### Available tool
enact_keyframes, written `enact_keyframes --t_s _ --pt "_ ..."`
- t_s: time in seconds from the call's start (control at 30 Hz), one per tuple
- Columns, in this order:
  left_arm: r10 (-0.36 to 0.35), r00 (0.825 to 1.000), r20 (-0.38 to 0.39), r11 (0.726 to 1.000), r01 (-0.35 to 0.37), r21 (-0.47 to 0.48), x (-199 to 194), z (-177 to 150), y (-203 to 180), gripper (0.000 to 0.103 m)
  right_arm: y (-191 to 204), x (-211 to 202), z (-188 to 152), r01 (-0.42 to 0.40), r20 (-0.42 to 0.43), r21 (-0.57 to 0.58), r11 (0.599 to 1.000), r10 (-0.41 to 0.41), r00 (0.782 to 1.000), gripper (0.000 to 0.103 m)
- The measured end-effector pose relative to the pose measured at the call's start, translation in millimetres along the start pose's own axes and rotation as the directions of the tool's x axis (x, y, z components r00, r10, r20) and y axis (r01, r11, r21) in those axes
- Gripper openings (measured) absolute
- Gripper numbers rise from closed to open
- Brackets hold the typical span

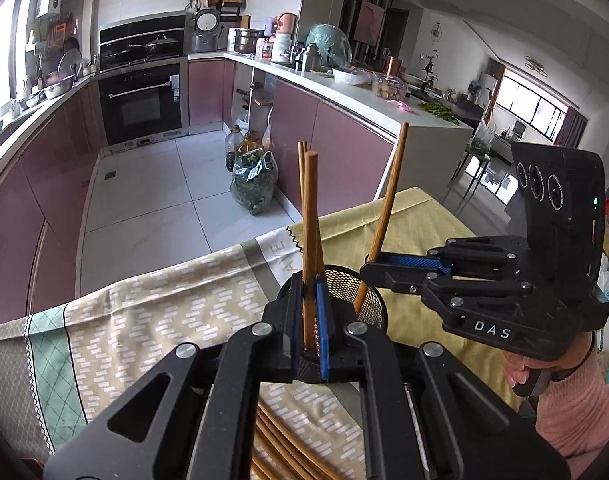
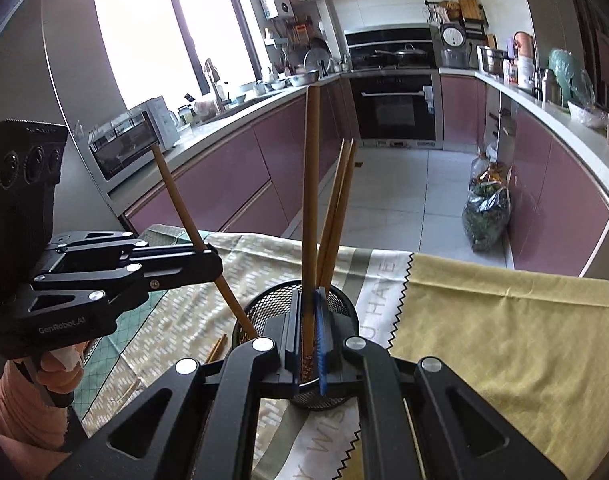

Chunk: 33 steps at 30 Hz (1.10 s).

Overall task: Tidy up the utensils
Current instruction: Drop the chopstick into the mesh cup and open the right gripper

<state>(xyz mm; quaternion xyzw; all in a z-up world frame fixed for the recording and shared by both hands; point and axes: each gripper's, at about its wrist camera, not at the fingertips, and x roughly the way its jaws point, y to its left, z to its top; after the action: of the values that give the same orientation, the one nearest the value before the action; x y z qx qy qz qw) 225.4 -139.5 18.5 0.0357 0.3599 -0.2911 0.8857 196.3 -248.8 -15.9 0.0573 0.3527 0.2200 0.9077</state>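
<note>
1. Kitchen cabinets in dusky pink run along both walls, with an oven [image 1: 142, 100] at the far end and a bag of greens [image 1: 253, 184] on the tiled floor.

2. Nearer, a table carries a patterned tablecloth [image 1: 152, 292], part printed in pale dashes and part plain yellow.

3. On that cloth stands a black mesh holder [image 2: 264, 312], upright, with two chopsticks [image 2: 338, 208] already leaning inside it.

4. From the right wrist view, the left gripper [image 2: 214, 266] comes in from the side, clenched on a chopstick [image 2: 176, 200] that slants down so its lower end is within the holder's rim.

5. The right gripper [image 2: 308, 340] is likewise clamped on its own chopstick [image 2: 312, 184], held nearly upright directly over the holder's mouth; whether its tip has reached the bottom cannot be told.

6. Loose chopsticks [image 1: 280, 440] lie on the cloth below the left gripper, and a few more [image 2: 216, 346] show beside the holder in the right wrist view.

7. Judged from this, the sorting is partway: two sticks are stowed, two are being lowered in and need releasing, and the loose ones on the table remain to be gathered.
</note>
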Motion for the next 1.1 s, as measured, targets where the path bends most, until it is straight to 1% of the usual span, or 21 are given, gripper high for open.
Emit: enact_keyframes --t_s 0.13,0.37,0.4,0.6,0.7,0.73,0.8,0.93,0.97,1.03,1.07,1.1 --pt "0.001 1.000 -0.004 1.000 -0.001 -0.016 8.6 3.9 4.5 0.007 -2.1 8.1 -0.8 0.003 -0.014 0.012 1.000 -0.003 1.000 0.006" --pt "0.005 1.000 -0.010 0.999 -0.006 -0.042 26.4 12.0 7.9 0.008 -2.4 13.3 3.1 0.011 -0.011 0.026 1.000 -0.011 1.000 0.006" --pt "0.003 1.000 -0.015 0.999 -0.004 -0.050 29.7 12.3 9.5 0.008 -3.1 13.6 3.5 0.012 -0.009 0.031 0.999 -0.012 1.000 0.008" --pt "0.003 1.000 -0.018 0.996 -0.004 -0.085 37.9 4.9 15.7 0.010 -4.1 12.8 3.0 0.014 0.005 0.044 0.999 -0.014 1.000 0.008" --pt "0.013 1.000 -0.001 0.996 -0.013 -0.087 31.7 -2.1 19.5 0.010 -2.2 10.8 1.6 0.015 0.011 0.041 0.999 -0.015 1.000 0.008" --pt "0.017 1.000 0.009 0.996 -0.016 -0.087 28.4 -4.5 20.0 0.011 -1.9 9.6 1.3 0.014 0.013 0.040 0.999 -0.015 1.000 0.008" --pt "0.025 0.999 0.033 0.996 -0.022 -0.090 19.9 -9.8 20.9 0.012 0.2 7.3 0.1 0.008 0.023 0.034 0.999 -0.008 1.000 0.009" --pt "0.054 0.995 0.089 0.995 -0.046 -0.088 -2.7 -22.9 21.9 0.018 5.5 1.2 -2.9 -0.005 0.035 0.023 1.000 0.004 0.999 0.009" --pt "0.065 0.993 0.103 0.995 -0.057 -0.085 -8.9 -25.9 21.7 0.020 7.9 -1.7 -4.4 -0.011 0.041 0.019 1.000 0.010 0.999 0.011" --pt "0.094 0.986 0.138 0.993 -0.084 -0.081 -23.3 -33.5 21.9 0.023 14.2 -9.1 -7.6 -0.029 0.055 0.001 1.000 0.029 0.998 0.018" --pt "0.110 0.982 0.152 0.992 -0.098 -0.082 -30.5 -37.7 22.4 0.024 18.2 -13.1 -9.1 -0.036 0.062 -0.012 0.999 0.037 0.997 0.024" --pt "0.122 0.979 0.165 0.990 -0.109 -0.084 -36.5 -41.6 22.8 0.025 23.8 -18.5 -12.7 -0.035 0.072 -0.033 0.999 0.037 0.997 0.027"
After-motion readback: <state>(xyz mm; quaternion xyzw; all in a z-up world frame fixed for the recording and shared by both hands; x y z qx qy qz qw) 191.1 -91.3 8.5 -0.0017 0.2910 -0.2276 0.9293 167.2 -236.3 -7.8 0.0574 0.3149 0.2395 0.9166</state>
